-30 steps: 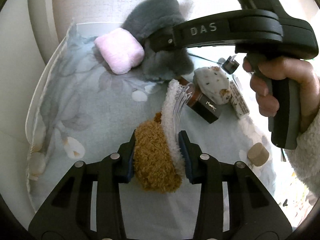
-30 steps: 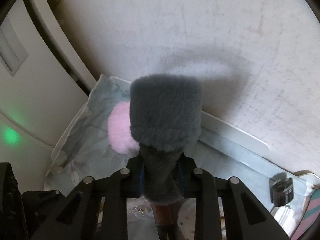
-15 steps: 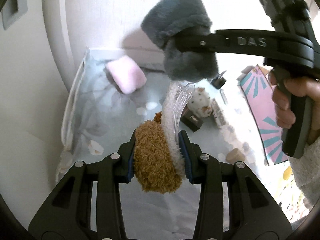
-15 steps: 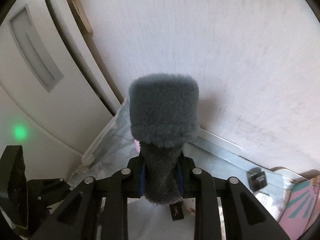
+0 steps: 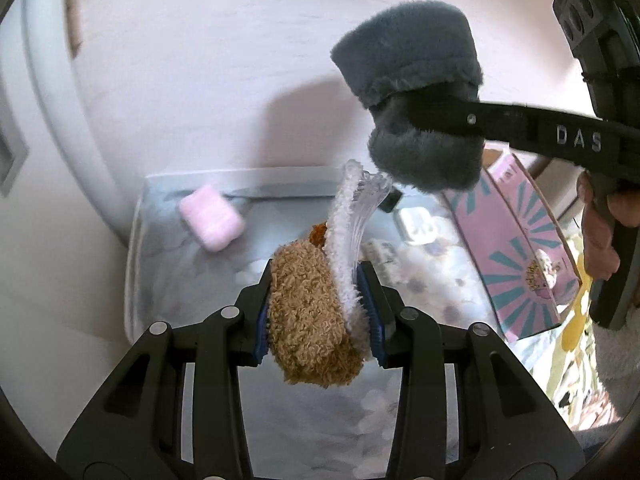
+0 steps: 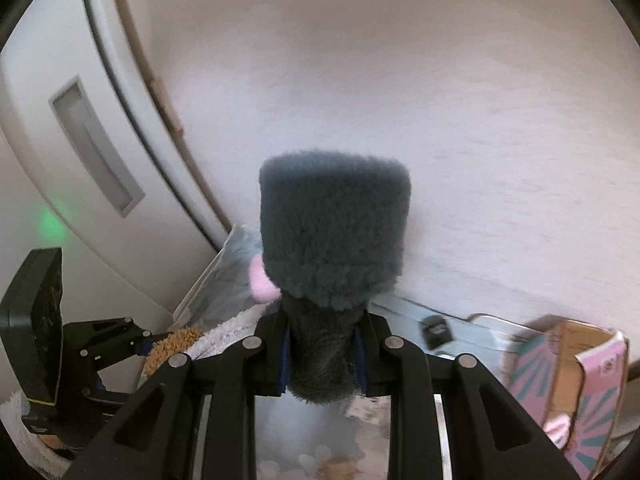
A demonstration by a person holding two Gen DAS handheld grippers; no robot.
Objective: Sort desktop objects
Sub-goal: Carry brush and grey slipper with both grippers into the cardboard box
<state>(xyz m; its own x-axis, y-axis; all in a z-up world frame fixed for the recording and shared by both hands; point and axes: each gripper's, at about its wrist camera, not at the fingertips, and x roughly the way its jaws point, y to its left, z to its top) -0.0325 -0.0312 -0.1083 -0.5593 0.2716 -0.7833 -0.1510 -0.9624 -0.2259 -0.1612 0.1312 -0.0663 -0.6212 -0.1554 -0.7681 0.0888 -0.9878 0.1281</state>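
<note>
- Both claws have risen clear of the tabletop [image 5: 168,280], which now looks farther below than a second ago; both picks look done, carrying comes next.
- The left claw [image 5: 318,312] clamps a brown plush toy [image 5: 308,320] with a white fuzzy strip.
- The right claw [image 6: 322,354] pinches a grey furry plush [image 6: 334,232], held above the pink box [image 5: 516,248].

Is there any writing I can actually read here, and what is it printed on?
"DAS": raised letters on the black finger of the right gripper, which is clamped on a grey furry item.
The pink box carries a small round logo, too blurred to read.
Nothing else is legible.
</note>
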